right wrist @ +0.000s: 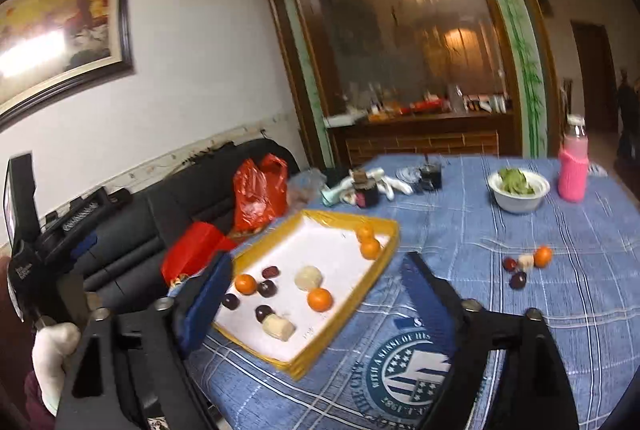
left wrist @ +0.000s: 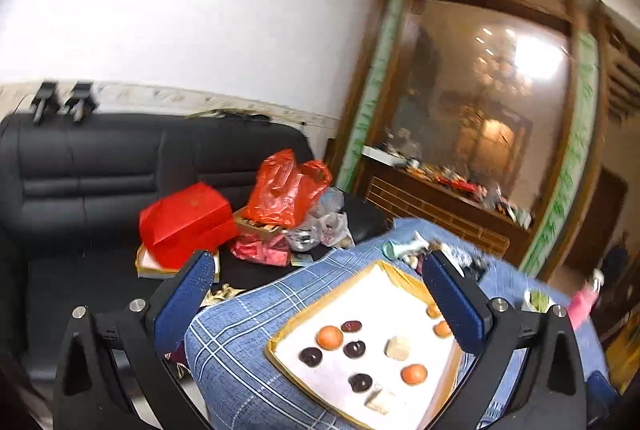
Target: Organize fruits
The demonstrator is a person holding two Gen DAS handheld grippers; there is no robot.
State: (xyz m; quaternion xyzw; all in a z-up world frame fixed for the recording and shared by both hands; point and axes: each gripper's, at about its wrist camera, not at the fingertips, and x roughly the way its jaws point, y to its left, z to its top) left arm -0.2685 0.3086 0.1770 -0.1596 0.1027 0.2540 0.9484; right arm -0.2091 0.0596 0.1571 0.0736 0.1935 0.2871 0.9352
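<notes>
A shallow yellow-rimmed white tray [right wrist: 390, 230] lies on the blue checked tablecloth [right wrist: 460, 222]; it also shows in the left wrist view [left wrist: 280, 334]. In it lie several oranges [right wrist: 320, 299], dark plums [right wrist: 266, 288] and pale peeled pieces [right wrist: 307, 278]. A loose group sits on the cloth to the right: an orange [right wrist: 543, 256], a pale piece [right wrist: 525, 262] and two dark plums [right wrist: 517, 280]. My left gripper [left wrist: 316, 294] is open and empty above the tray's near-left part. My right gripper [right wrist: 316, 288] is open and empty above the tray's right edge.
A white bowl of greens [right wrist: 518, 189], a pink-sleeved bottle [right wrist: 573, 165] and small clutter [right wrist: 368, 185] stand at the table's far side. A black sofa [left wrist: 100, 169] with a red box [left wrist: 188, 222] and red bag [left wrist: 284, 189] lies left.
</notes>
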